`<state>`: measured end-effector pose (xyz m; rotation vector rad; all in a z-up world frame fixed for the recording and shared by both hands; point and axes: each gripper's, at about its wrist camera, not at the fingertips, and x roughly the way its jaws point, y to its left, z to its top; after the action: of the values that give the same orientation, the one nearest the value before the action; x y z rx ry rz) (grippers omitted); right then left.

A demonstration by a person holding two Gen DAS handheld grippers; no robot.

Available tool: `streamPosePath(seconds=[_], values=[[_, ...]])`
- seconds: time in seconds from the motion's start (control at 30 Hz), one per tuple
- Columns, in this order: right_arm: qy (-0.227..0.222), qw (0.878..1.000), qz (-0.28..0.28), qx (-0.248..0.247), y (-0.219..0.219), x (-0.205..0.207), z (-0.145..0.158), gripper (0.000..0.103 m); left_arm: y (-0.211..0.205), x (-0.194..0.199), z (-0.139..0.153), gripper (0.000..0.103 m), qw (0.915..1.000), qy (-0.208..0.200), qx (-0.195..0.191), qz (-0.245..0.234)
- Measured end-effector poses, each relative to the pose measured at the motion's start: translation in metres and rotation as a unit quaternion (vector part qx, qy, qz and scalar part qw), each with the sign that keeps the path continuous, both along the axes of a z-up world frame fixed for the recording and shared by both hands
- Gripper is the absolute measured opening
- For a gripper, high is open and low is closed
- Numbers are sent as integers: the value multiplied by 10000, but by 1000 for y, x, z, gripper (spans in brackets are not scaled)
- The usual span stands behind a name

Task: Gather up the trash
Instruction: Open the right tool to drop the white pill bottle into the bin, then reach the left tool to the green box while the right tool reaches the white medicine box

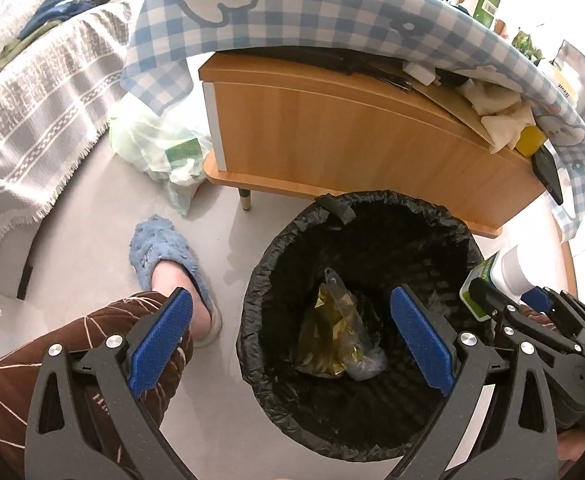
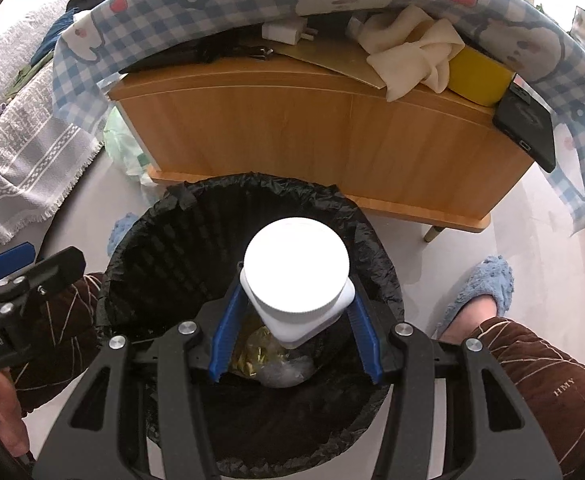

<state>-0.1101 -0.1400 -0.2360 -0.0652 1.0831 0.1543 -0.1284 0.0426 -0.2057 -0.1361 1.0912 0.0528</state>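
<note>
A round bin lined with a black bag (image 1: 412,202) (image 2: 252,184) stands on the floor below both grippers. At its bottom lies a gold wrapper with clear plastic (image 1: 332,340) (image 2: 252,354). My left gripper (image 1: 290,296) hangs wide open over the bin's left side, with nothing between its blue pads (image 1: 164,340). My right gripper (image 2: 296,284) is shut on a white bottle with a white cap (image 2: 296,276), held above the bin's opening. The same bottle (image 1: 510,272), with a green label, shows at the right edge of the left wrist view.
Behind the bin is a low wooden cabinet (image 1: 332,132) under a blue checked cloth (image 1: 292,12), with a yellow tub (image 2: 478,76), a rag and a phone (image 2: 526,128). A green plastic bag (image 1: 160,148) lies on the floor. The person's legs and blue slippers (image 1: 172,260) (image 2: 480,292) flank the bin.
</note>
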Motion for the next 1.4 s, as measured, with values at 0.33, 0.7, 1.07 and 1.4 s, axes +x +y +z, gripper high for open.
streamPosePath(seconds=[0.33, 0.7, 1.07, 1.4], values=[[-231, 9991, -349, 75, -18, 4, 23, 92, -2, 8, 17, 97, 9999, -72, 66, 115], [-442, 9951, -871, 154, -54, 16, 78, 95, -4, 15, 37, 97, 9999, -33, -18, 97], [-851, 9870, -1360, 115, -95, 24, 123, 95, -30, 27, 69, 97, 9996, -173, 52, -213], [-1047, 9819, -1574, 116, -117, 48, 151, 95, -51, 48, 108, 97, 9976, -385, 150, -548]])
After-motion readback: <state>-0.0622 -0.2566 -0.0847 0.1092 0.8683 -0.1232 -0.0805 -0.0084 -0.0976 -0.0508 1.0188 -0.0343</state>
